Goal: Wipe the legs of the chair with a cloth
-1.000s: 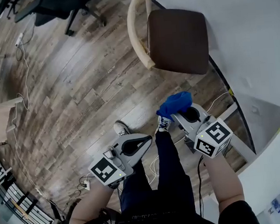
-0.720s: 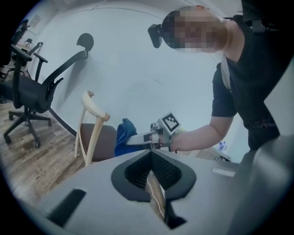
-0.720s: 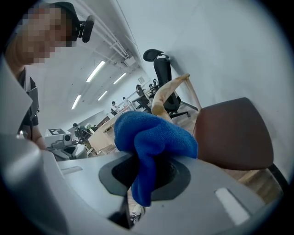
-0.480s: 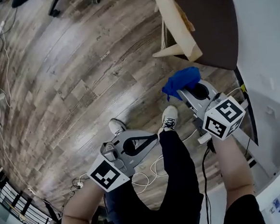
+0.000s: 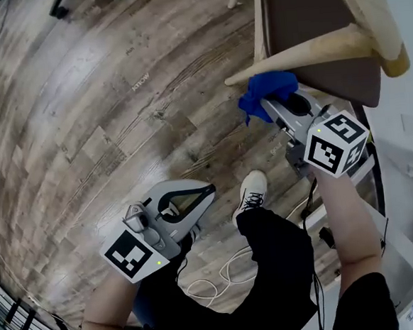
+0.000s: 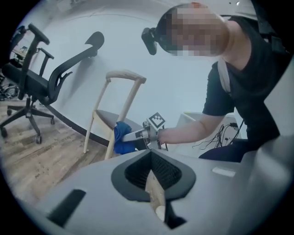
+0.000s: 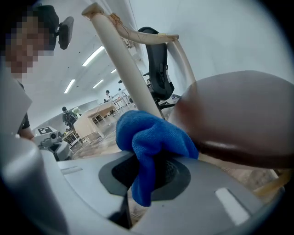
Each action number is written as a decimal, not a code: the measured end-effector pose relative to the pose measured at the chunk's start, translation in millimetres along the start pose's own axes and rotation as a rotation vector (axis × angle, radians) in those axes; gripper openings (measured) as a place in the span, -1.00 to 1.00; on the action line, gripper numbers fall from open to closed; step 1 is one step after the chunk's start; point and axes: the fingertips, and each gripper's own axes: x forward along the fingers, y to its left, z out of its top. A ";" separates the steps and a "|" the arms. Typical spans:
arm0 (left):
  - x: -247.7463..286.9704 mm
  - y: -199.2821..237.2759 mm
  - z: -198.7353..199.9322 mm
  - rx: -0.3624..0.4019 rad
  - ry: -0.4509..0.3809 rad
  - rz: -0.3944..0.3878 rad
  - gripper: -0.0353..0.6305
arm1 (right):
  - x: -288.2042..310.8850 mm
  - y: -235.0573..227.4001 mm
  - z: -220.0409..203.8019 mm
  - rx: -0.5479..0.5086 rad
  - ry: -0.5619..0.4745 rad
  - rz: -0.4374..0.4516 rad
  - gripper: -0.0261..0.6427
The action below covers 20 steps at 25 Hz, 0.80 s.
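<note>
A chair with a brown seat [image 5: 316, 24] and pale wooden legs [image 5: 304, 52] stands at the head view's top right, by the white wall. My right gripper [image 5: 271, 106] is shut on a bunched blue cloth [image 5: 268, 90], and the cloth rests against the underside of one leg just below the seat. In the right gripper view the cloth [image 7: 151, 137] bulges out of the jaws beside the leg [image 7: 124, 64] and the seat [image 7: 239, 114]. My left gripper [image 5: 207, 190] hangs apart over the floor, shut and holding nothing. From the left gripper view, the chair [image 6: 115, 105] and cloth [image 6: 121, 137] are visible.
Wood-plank floor [image 5: 103, 119] spreads to the left. The person's white shoe [image 5: 251, 191] and dark trouser leg sit between the grippers, with loose cables [image 5: 215, 277] beside them. A black office chair [image 6: 41, 78] stands further along the wall. A white frame runs along the right edge.
The view has closed in on the chair. My right gripper carried the blue cloth forward until it met the chair leg. The left gripper stayed low at the left, still shut.
</note>
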 end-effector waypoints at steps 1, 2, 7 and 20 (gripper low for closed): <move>1.4 4.6 -1.0 -0.004 -0.021 -0.006 -0.90 | 6.9 -4.9 -1.5 -0.010 -0.006 0.001 -0.73; 2.8 8.5 -3.8 -0.004 -0.034 -0.016 -0.90 | 13.3 -8.5 -3.4 -0.023 -0.011 0.005 -0.73; 13.7 26.3 -17.8 0.000 -0.070 -0.081 -0.90 | 38.2 -23.3 -30.2 -0.089 -0.007 0.030 -0.73; 35.3 43.1 -28.9 0.194 -0.034 -0.135 -0.90 | 95.8 -92.2 -118.1 -0.060 0.031 0.018 -0.73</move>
